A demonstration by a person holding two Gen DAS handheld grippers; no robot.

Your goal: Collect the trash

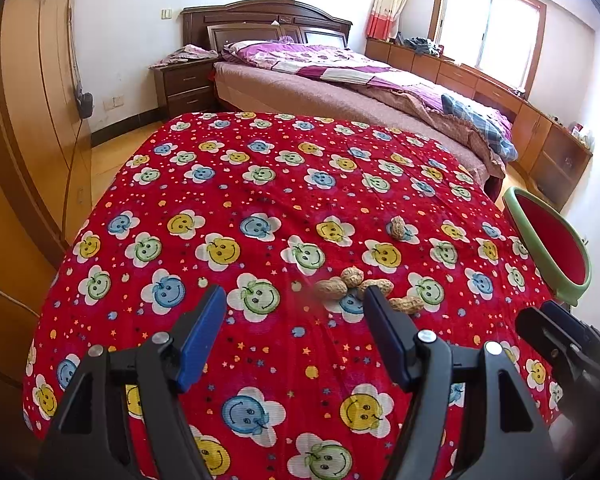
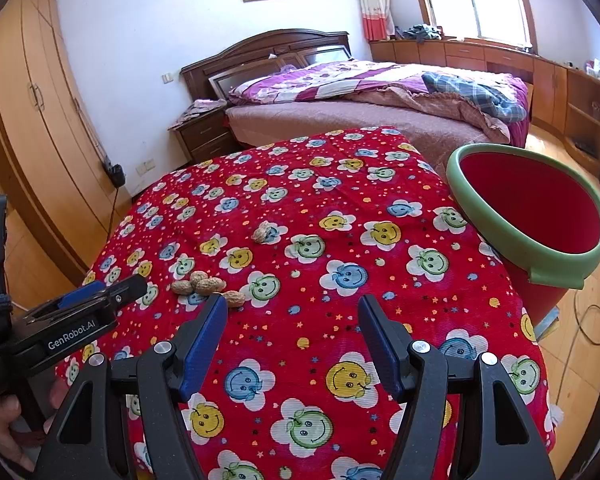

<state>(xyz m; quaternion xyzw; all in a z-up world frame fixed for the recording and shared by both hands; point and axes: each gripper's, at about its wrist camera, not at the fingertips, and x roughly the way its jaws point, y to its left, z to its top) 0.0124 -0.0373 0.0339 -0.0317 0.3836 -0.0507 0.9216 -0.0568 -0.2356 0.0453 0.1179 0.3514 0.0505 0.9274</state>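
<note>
A cluster of peanut shells (image 1: 352, 284) lies on the red smiley-flower cloth (image 1: 260, 200), with one lone shell (image 1: 398, 227) farther back. In the right wrist view the cluster (image 2: 204, 286) and lone shell (image 2: 262, 233) show left of centre. My left gripper (image 1: 292, 308) is open and empty, its right finger just in front of the cluster. My right gripper (image 2: 292, 316) is open and empty, to the right of the cluster. A red bin with a green rim (image 2: 528, 216) stands at the table's right edge; it also shows in the left wrist view (image 1: 556, 248).
A bed (image 1: 340, 80) with purple bedding stands behind the table. A wooden wardrobe (image 1: 28, 100) is on the left, low cabinets (image 1: 540, 120) run under the window. The left gripper's body (image 2: 80, 316) shows at left in the right wrist view. A cable lies on the floor (image 2: 588, 324).
</note>
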